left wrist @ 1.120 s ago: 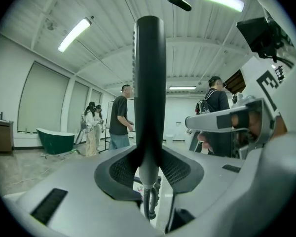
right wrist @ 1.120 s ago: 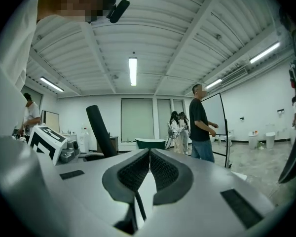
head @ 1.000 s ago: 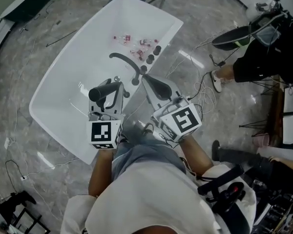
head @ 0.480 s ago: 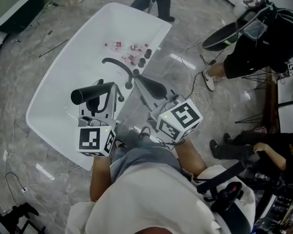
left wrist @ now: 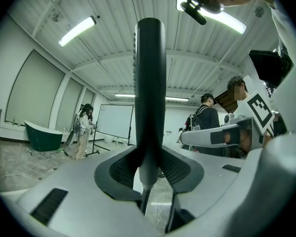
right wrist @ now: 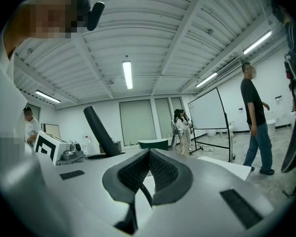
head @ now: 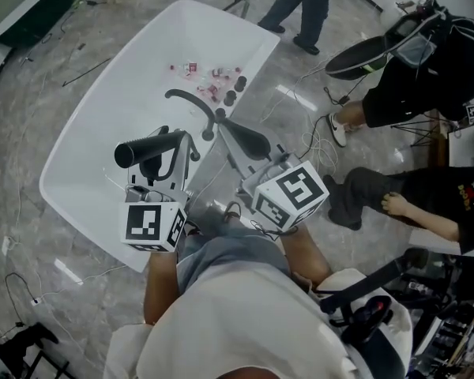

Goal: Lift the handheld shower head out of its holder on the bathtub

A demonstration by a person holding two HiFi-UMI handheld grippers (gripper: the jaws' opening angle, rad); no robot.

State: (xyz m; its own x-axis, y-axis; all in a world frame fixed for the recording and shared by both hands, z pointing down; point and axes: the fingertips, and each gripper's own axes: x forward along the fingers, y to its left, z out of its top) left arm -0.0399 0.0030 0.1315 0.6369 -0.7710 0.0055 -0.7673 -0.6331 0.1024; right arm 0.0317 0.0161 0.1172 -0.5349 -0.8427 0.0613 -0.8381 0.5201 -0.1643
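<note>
The shower head (head: 150,150) is sitting clear of the dark fittings on the rim and lying crosswise over the tub (head: 103,125). The left hand-held gripper (left wrist: 149,171) is clamping its dark handle between the pads. The right hand-held gripper (right wrist: 149,169) is closed pad to pad. A thin dark line is showing just beneath the pads, and whether it is pinched there cannot be told.

Risks, as judged:
- The round, smooth handle is resting in a narrow pad contact, so it could be rolling or sliding if tilted.
- The hose (left wrist: 145,201) is hanging from the handle's lower end. Its pull could be twisting the handle or dragging it back toward the rim.
- The curved spout (head: 191,99) and the knobs (head: 231,99) are standing near the carrying path, so a low swing could be striking them.

Surroundings: small red and white items (head: 209,73) are lying in the tub's far end. Loose cables (head: 320,144) are trailing over the floor beside the tub. A seated person's leg (head: 363,192) is stretching in at the right, and another person (head: 300,10) is walking past the far end.
</note>
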